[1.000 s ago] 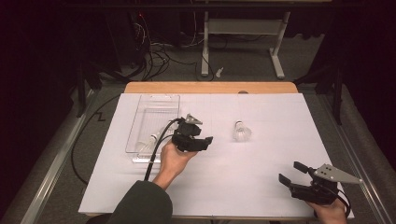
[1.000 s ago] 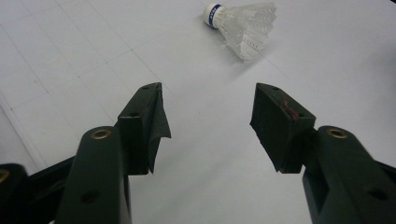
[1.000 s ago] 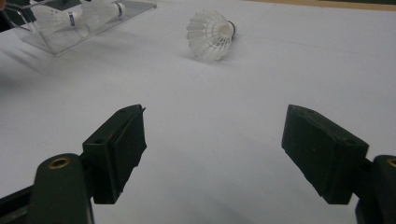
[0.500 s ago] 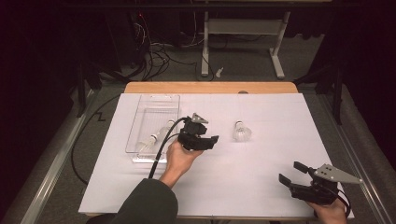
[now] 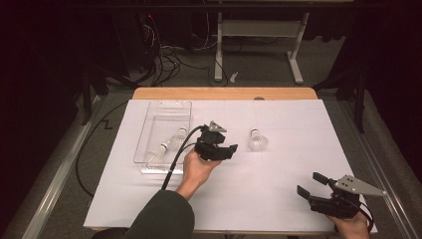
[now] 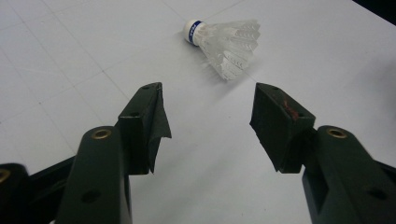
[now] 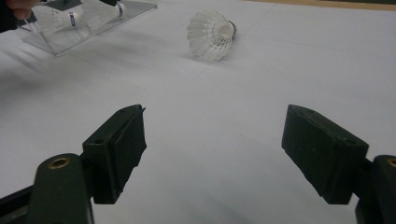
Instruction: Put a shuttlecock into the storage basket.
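Note:
A white shuttlecock [image 5: 257, 141] lies on its side on the white table cover, right of centre. My left gripper [image 5: 226, 144] hovers just left of it, held by a hand, with its jaws pointing at it. In the left gripper view the jaws [image 6: 208, 100] stand open with nothing between them, and the shuttlecock [image 6: 224, 41] lies a short way beyond the tips. My right gripper [image 5: 309, 183] rests open near the front right edge of the table. From there the right gripper [image 7: 215, 126] faces the shuttlecock [image 7: 210, 32] from well back.
A clear plastic tray [image 5: 168, 107] stands left of centre with two shuttlecocks [image 5: 178, 137] lying in it; the tray [image 7: 135, 8] also shows at the top left of the right gripper view. A black cable trails from the left gripper. The wooden table edge [image 5: 224, 93] runs along the back.
My left gripper has edged to the right, away from the tray and closer to the loose shuttlecock. The right gripper has stayed where it was.

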Demonstrator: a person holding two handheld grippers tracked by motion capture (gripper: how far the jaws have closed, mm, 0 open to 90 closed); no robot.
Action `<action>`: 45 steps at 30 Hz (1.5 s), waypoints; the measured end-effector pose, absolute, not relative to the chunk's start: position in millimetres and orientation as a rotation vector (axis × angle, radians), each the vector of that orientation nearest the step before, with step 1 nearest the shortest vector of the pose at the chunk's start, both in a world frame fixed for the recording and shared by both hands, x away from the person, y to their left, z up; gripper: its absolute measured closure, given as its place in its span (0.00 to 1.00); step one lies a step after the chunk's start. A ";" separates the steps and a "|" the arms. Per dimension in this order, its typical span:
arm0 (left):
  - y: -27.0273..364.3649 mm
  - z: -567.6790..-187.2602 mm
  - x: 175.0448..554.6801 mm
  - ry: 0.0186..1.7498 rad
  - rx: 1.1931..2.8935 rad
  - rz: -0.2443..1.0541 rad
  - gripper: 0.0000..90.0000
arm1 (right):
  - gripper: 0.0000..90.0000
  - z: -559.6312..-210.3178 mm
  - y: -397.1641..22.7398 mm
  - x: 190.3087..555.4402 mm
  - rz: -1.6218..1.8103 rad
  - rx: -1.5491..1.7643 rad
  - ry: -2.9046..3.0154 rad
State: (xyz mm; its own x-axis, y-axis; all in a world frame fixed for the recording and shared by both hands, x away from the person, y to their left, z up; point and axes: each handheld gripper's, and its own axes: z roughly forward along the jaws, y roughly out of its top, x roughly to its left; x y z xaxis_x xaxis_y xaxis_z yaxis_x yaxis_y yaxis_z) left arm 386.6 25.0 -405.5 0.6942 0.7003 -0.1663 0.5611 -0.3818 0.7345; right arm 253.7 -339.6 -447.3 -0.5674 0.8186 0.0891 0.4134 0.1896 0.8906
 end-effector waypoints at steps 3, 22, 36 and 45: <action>21.5 -407.0 387.7 0.955 2.090 0.220 0.50 | 0.24 -447.2 -339.6 253.6 1.341 1.154 2.064; 0.6 -415.4 394.3 0.929 2.081 0.220 0.51 | 0.24 -447.3 -339.6 253.5 1.341 1.150 2.066; -10.5 -423.9 401.9 0.922 2.082 0.245 0.52 | 0.24 -447.3 -339.4 253.5 1.342 1.147 2.068; -17.1 -430.7 409.1 0.929 2.078 0.249 0.53 | 0.24 -447.4 -339.5 253.5 1.346 1.153 2.067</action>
